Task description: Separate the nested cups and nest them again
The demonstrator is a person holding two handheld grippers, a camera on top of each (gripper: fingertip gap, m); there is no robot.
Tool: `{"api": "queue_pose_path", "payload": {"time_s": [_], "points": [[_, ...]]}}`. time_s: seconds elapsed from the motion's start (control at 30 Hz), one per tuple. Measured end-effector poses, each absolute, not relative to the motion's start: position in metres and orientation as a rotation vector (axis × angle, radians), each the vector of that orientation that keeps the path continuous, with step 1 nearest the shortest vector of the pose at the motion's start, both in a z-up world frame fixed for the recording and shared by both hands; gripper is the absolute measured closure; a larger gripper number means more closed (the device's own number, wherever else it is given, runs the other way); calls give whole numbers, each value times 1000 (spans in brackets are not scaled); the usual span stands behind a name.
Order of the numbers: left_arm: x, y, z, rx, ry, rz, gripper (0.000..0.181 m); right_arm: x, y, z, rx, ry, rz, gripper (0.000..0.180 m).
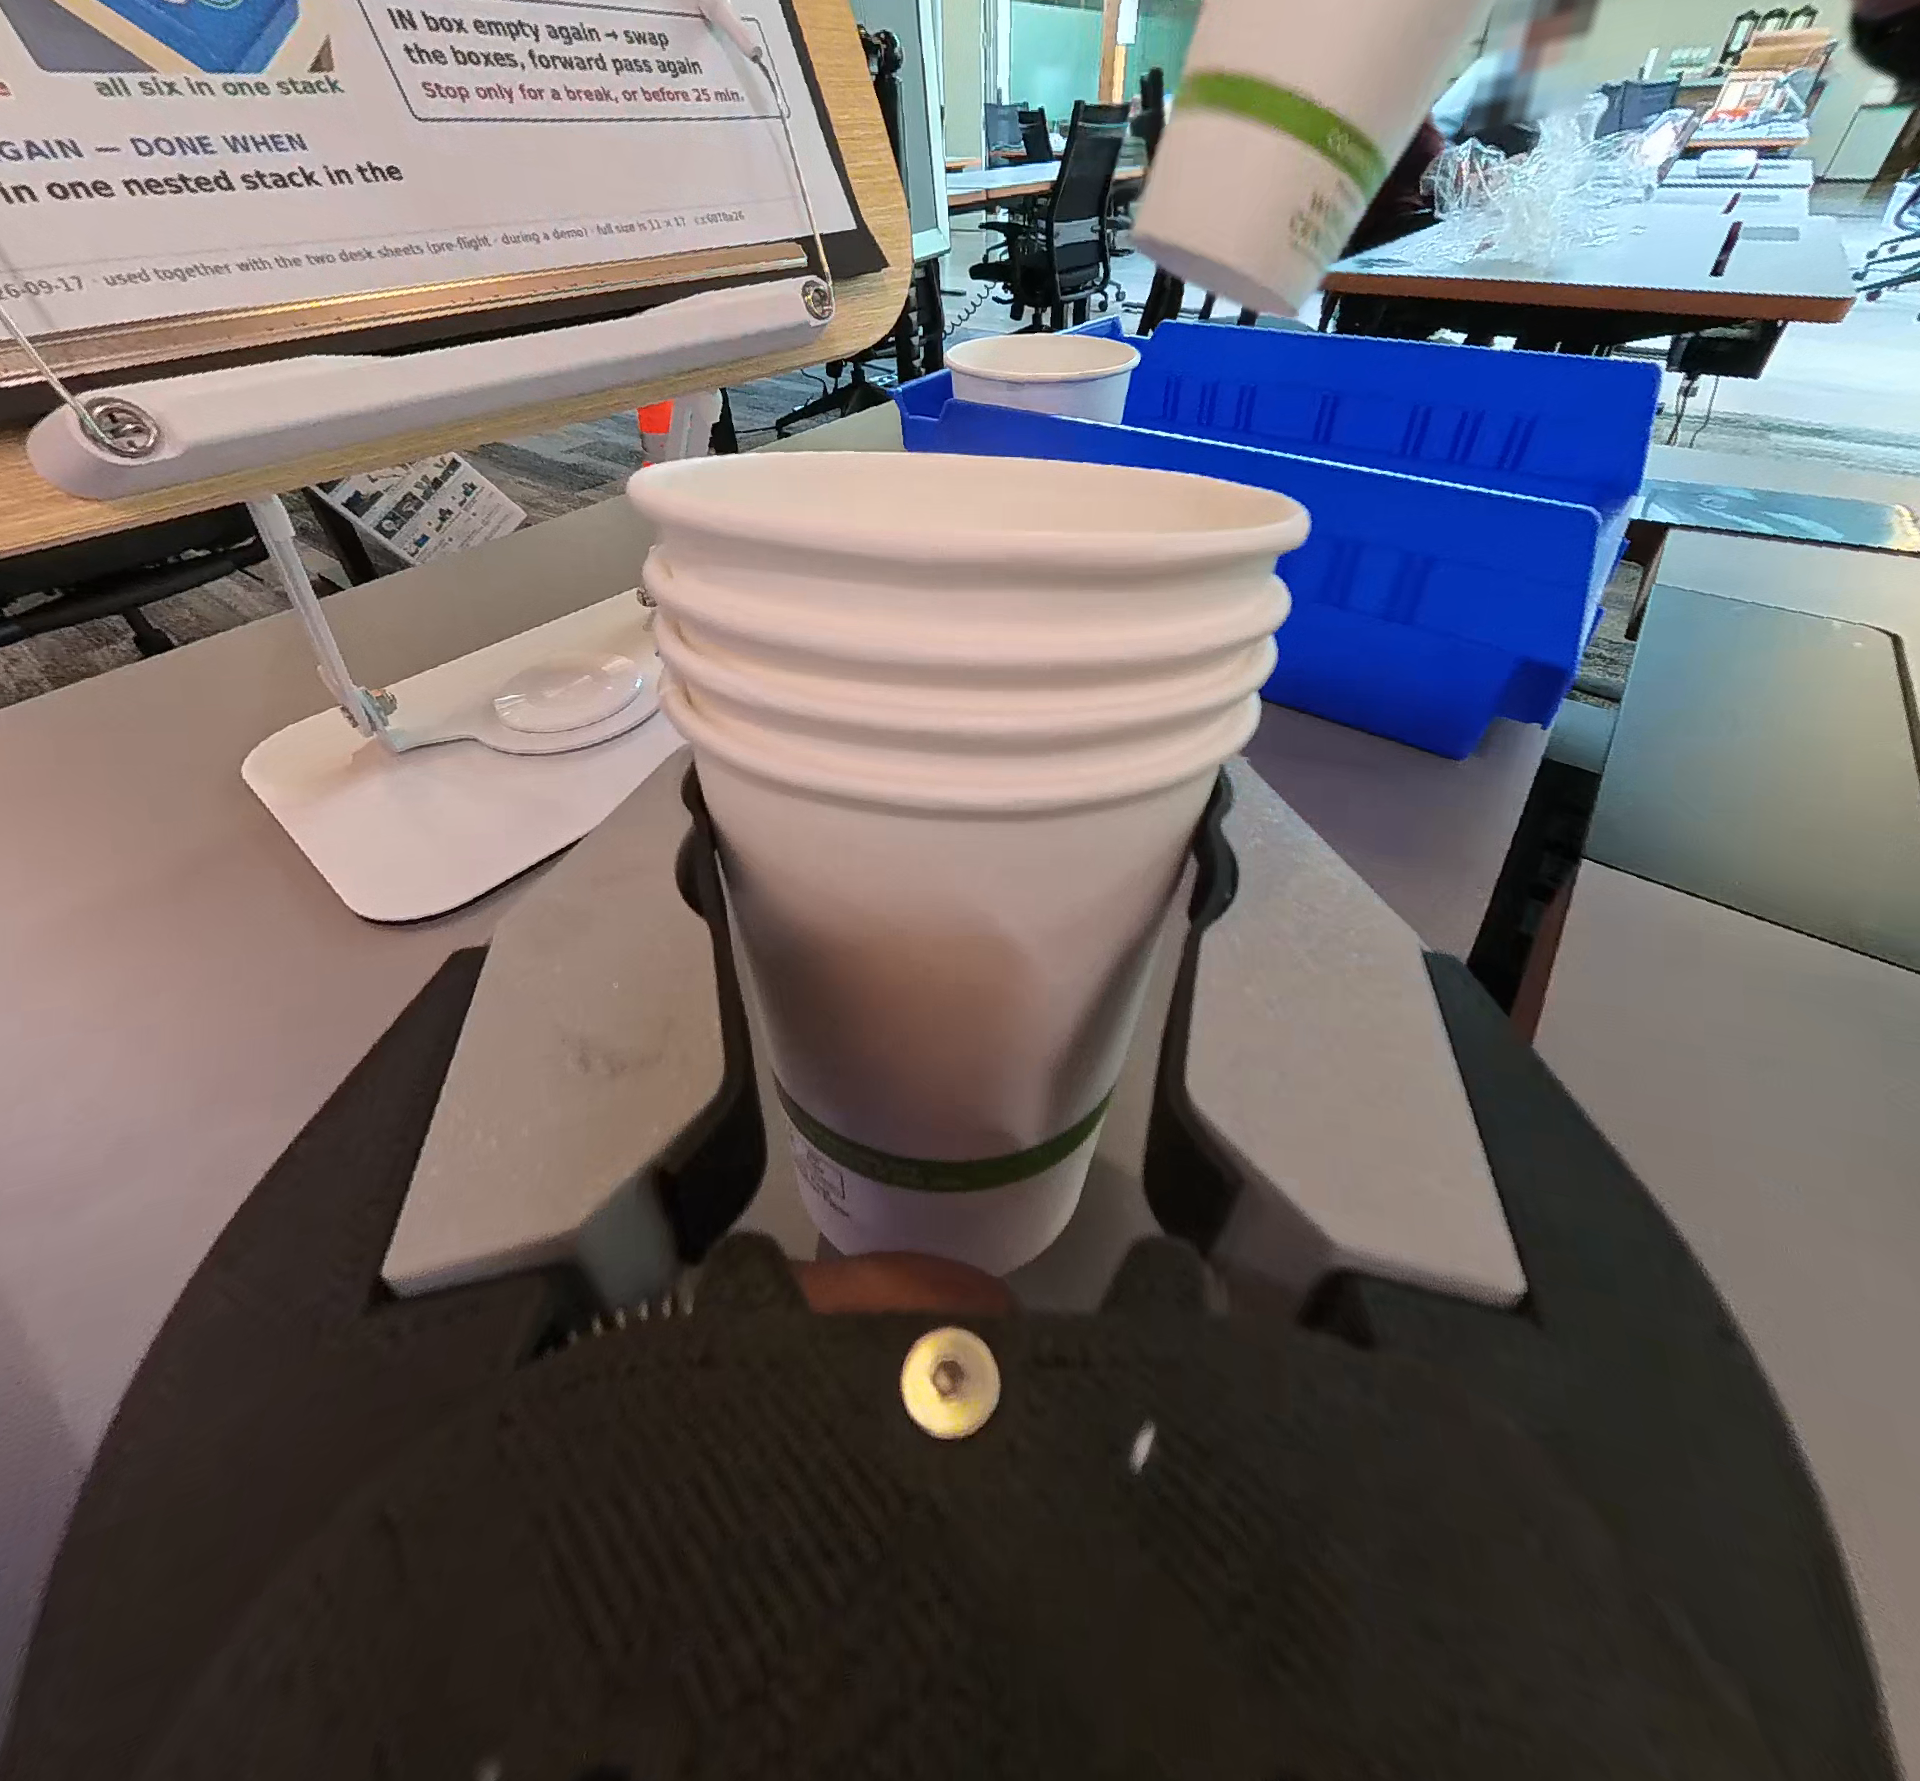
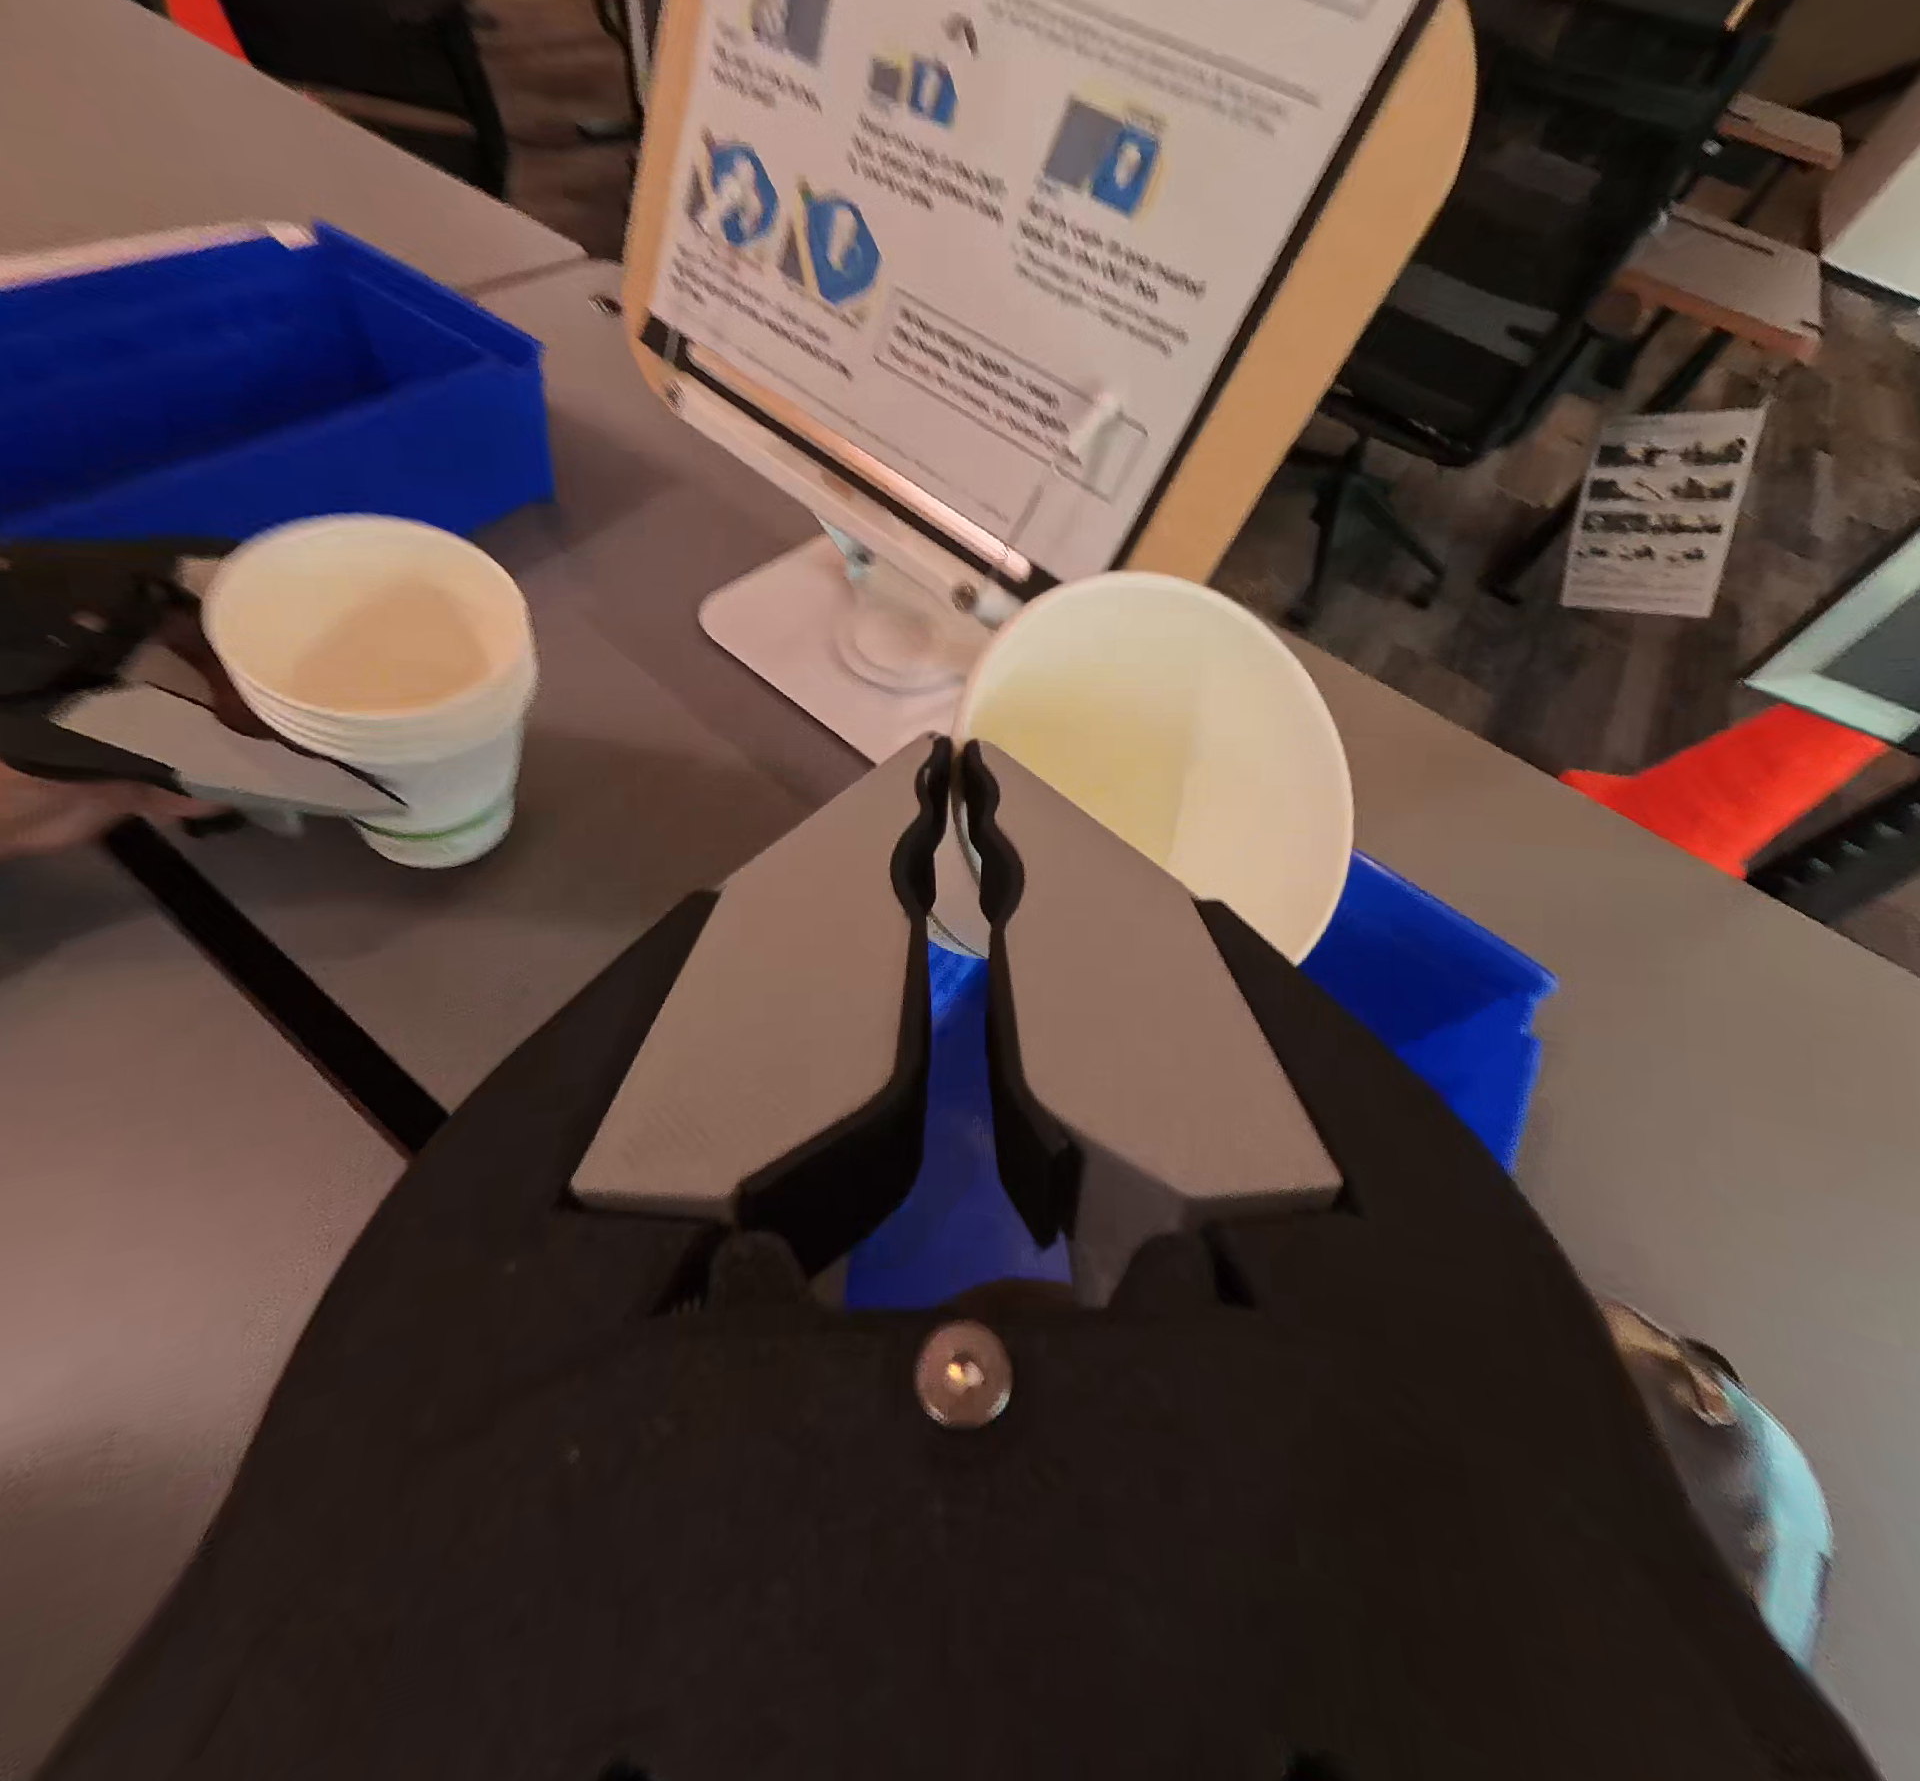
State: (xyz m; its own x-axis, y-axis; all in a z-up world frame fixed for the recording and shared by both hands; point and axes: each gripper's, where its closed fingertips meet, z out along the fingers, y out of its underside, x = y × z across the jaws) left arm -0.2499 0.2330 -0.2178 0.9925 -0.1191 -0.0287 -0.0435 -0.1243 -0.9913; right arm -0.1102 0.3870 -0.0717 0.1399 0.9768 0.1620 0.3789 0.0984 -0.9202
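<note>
The left tongs (image 1: 956, 910) are clamped around a nested stack (image 1: 961, 744) of four cups, held roughly upright above the grey surface (image 1: 156, 900). One cup (image 1: 1039, 375) stands in the blue bin (image 1: 1455, 526). The right tongs (image 2: 958, 757) pinch the rim of a single cup (image 2: 1164, 744), tilted in the air over another blue bin (image 2: 1434, 1004), so separating looks partly done, though it could equally be re-nesting.

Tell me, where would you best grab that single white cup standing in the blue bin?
Probably by the rim, from above. The single cup stands upright with its mouth open, and the blue bin wall hides its sides. One finger inside, one outside, pinching the wall, as the right gripper already holds its own cup.
</note>
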Motion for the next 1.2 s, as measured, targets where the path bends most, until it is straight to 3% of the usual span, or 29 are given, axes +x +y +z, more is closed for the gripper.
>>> {"api": "queue_pose_path", "payload": {"time_s": [0.03, 0.47, 1.2], "points": [[-250, 233, -218, -1697, 122, -65, 90, -108, 394, -82, -1467, -1422, 722, 180], [-251, 234, -223, -1711, 122, -62, 90, -130, 424, -201, -1565, -1662, 329, 180], [-248, 234, -221, -1706, 130, -74, 90, -130, 413, -219, -1616, -1727, 343, 179]]}}
